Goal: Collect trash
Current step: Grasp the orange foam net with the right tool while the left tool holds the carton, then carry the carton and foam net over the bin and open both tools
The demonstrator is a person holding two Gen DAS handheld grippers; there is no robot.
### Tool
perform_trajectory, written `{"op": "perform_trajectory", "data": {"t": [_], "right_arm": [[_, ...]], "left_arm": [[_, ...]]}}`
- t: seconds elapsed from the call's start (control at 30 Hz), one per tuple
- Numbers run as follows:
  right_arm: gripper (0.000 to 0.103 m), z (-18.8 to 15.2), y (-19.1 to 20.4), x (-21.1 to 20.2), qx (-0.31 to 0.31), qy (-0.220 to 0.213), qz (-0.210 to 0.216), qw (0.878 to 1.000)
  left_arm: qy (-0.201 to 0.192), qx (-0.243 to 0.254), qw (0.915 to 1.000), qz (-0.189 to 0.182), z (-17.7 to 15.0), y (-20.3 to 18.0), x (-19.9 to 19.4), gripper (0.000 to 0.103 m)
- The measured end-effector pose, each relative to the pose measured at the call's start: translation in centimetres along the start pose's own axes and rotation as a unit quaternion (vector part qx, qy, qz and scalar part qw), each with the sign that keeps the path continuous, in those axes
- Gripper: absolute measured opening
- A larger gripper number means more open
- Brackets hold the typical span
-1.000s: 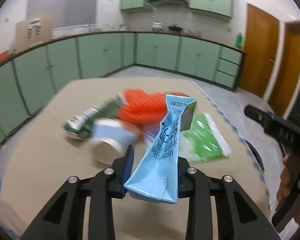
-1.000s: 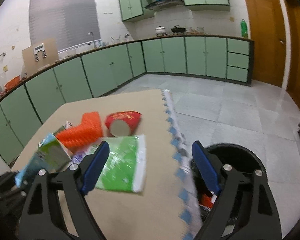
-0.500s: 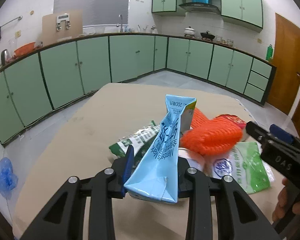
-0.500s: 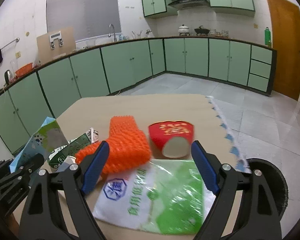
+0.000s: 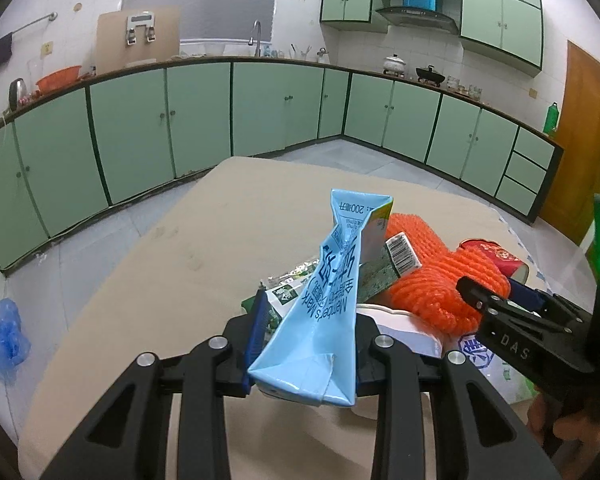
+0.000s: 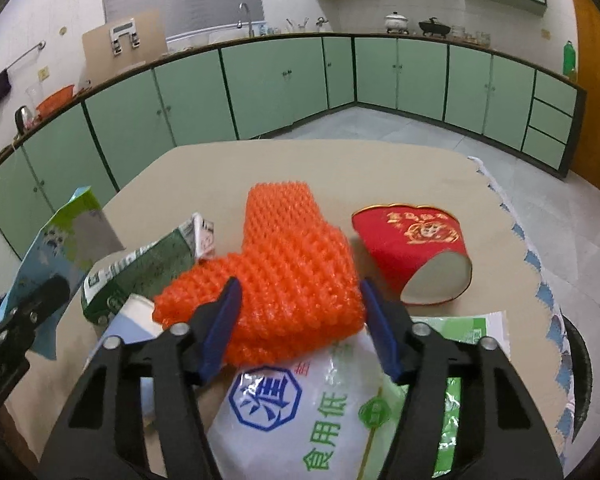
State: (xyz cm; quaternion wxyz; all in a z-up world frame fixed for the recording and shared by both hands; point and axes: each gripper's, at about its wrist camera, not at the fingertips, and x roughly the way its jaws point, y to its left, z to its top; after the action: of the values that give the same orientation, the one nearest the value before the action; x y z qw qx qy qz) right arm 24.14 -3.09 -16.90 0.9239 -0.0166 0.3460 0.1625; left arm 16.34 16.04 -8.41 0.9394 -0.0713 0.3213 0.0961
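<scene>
Now the right gripper (image 6: 298, 322) sits over the orange foam fruit net (image 6: 276, 272), where a second ago it hung near the black bin beside the table; its jaws have just been closing, and the blue pads flank the net, though I cannot tell whether they press it. The left gripper (image 5: 306, 344) still pinches the crumpled light-blue drink carton (image 5: 324, 320). A red paper cup (image 6: 414, 256) lies just beside the net on the tan table (image 6: 300, 164).
</scene>
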Motion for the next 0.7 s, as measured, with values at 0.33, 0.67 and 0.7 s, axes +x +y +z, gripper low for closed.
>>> {"op": "perform_trajectory", "data": {"t": [0.33,0.67,0.7], "right_arm": [[0.023,0.6,0.0,-3.4,-0.024,-0.036,0.024,0.999],[0.023,2.0,-2.8,-9.6,0.007,-0.094,0.029,0.995],[0.023,2.3,-3.4,-10.3,0.013,-0.101,0.029,0.994]], "left_arm": [[-0.001,0.009,1.0000,-0.002,0.2,-1.1,-0.7,0.033],[-0.026,0.025,0.9989,-0.030,1.4,-3.9,-2.7,0.033],[-0.030,0.028,0.9985,-0.036,1.6,-4.5,-3.0,0.033]]}}
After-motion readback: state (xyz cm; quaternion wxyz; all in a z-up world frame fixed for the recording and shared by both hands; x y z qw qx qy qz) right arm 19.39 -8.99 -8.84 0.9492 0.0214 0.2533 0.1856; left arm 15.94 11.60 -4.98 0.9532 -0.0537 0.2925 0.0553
